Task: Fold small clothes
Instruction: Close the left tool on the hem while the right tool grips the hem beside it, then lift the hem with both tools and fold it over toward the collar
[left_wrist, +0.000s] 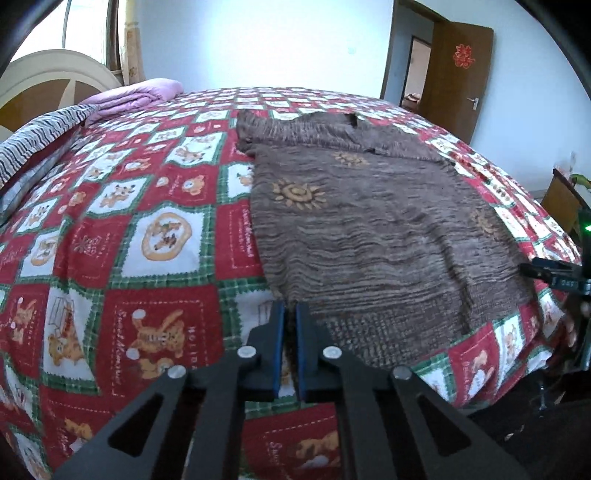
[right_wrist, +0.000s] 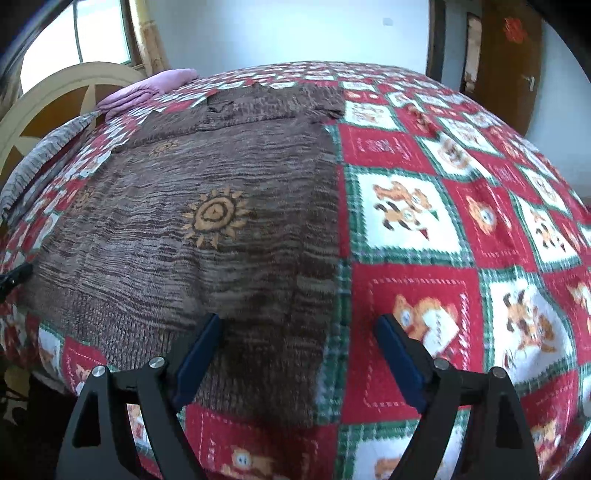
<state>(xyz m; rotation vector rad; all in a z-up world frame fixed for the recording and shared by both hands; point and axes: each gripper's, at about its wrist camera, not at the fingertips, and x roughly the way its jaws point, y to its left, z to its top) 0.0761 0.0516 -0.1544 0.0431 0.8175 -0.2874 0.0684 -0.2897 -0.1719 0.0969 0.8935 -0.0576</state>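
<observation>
Sweater (left_wrist: 369, 221) lies flat on the checked bedspread (left_wrist: 129, 229), sleeves already turned in, so the hem-to-collar fold looks next. The left gripper (left_wrist: 290, 314) is nearly closed at the near left hem corner, whether pinching cloth I cannot tell; the right gripper (right_wrist: 297, 332) gapes wide over the right corner, holding nothing. A pink quilt (left_wrist: 136, 96) sits well clear.

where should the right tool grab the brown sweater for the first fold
Probably the near right hem corner of the brown sweater, coming in low from the bed's near edge. It lies flat, and the open right tool already straddles that side edge, so one finger could slide under it.
</observation>
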